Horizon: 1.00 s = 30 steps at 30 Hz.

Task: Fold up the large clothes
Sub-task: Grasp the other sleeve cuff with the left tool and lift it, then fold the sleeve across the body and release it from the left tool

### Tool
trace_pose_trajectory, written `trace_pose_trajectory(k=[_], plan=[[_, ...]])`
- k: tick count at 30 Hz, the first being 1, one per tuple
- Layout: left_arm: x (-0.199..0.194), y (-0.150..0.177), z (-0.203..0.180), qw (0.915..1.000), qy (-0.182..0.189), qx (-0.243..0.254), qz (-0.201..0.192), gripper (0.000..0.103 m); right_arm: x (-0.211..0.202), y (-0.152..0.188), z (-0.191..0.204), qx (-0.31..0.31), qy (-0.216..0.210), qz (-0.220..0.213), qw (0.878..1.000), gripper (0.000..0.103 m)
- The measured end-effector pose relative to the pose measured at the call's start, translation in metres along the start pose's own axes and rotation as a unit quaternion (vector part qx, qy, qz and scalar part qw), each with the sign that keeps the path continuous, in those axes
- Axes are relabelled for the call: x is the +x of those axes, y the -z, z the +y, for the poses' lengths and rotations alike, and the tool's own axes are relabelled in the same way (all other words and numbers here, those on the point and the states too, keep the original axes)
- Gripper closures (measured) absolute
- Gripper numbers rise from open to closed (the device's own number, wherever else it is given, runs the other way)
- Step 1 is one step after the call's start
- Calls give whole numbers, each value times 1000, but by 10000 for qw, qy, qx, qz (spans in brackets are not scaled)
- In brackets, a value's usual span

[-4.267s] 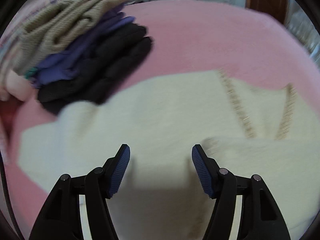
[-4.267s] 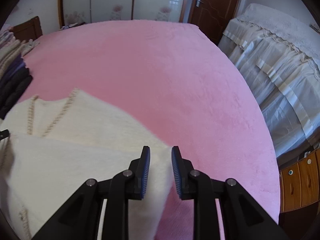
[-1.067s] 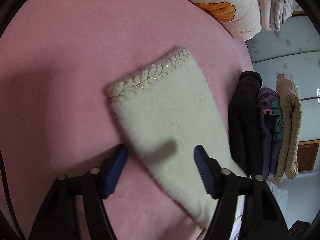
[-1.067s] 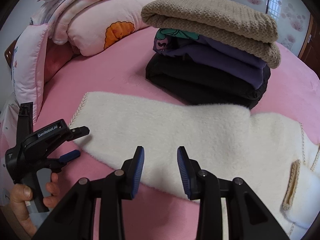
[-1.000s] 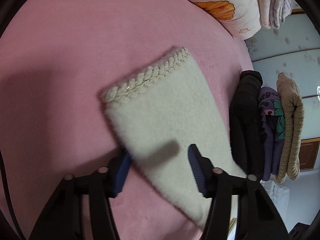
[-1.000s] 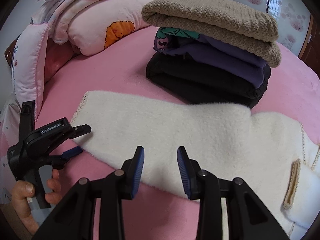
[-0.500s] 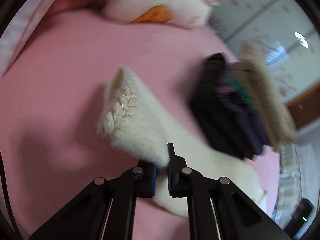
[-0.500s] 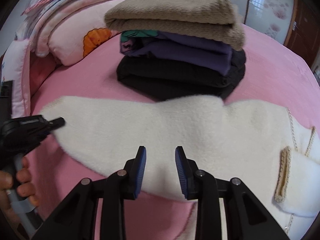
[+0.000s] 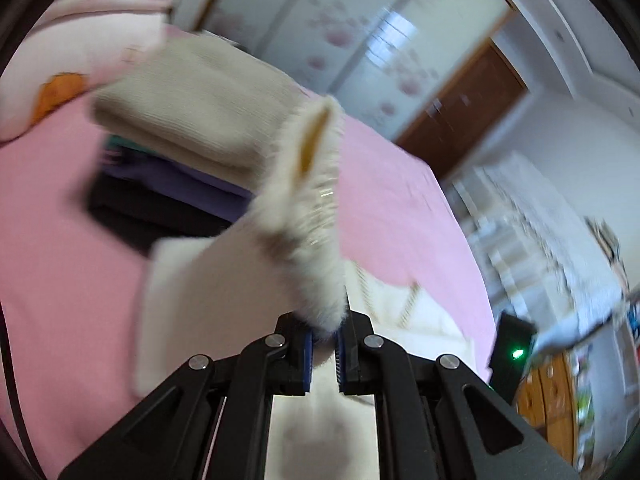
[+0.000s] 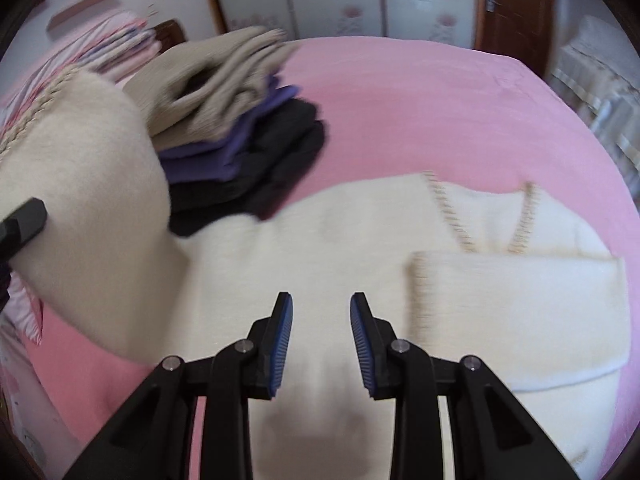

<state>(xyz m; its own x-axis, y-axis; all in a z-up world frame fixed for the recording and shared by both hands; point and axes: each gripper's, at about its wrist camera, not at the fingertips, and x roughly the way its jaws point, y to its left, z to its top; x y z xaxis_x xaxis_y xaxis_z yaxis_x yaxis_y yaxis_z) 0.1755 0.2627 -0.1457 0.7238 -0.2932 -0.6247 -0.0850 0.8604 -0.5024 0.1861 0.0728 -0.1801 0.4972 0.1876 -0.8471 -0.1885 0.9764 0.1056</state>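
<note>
The left wrist camera looks along its gripper (image 9: 324, 340) from close above the bed (image 9: 60, 208), tilted down toward the far clothes stack (image 9: 168, 184) and door (image 9: 460, 120). The right wrist camera looks more steeply down over the sweater (image 10: 360, 240), near. Both views share the stack (image 10: 240, 152), sweater (image 9: 224, 280), bed (image 10: 420, 100) and wardrobe wall.

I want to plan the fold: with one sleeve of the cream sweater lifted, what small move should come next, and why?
Probably carry the lifted sleeve, pinched by the left gripper, across onto the sweater body. The other sleeve already lies folded over it, and the right gripper hangs open above it.
</note>
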Motion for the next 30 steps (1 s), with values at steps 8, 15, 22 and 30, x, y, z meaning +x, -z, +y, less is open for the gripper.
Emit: trace_pose_trajectory(k=[8,15,22,30], plan=[[114,70,-63,9911,-426,516,1148,95,-17,21,-102,316,600,26,9977,73],[163,130,-56,9733,-656,579,2120,64,-15,38,-144,360,508,310,9976,73],[114,133,-53,9790,-412,693,1870,46,-7,44,-148,558,-378,550,9962,69],[40,114,-10,9773,-1500,797,1265,38,32,25,-119,545,-1167,913,9875,55]])
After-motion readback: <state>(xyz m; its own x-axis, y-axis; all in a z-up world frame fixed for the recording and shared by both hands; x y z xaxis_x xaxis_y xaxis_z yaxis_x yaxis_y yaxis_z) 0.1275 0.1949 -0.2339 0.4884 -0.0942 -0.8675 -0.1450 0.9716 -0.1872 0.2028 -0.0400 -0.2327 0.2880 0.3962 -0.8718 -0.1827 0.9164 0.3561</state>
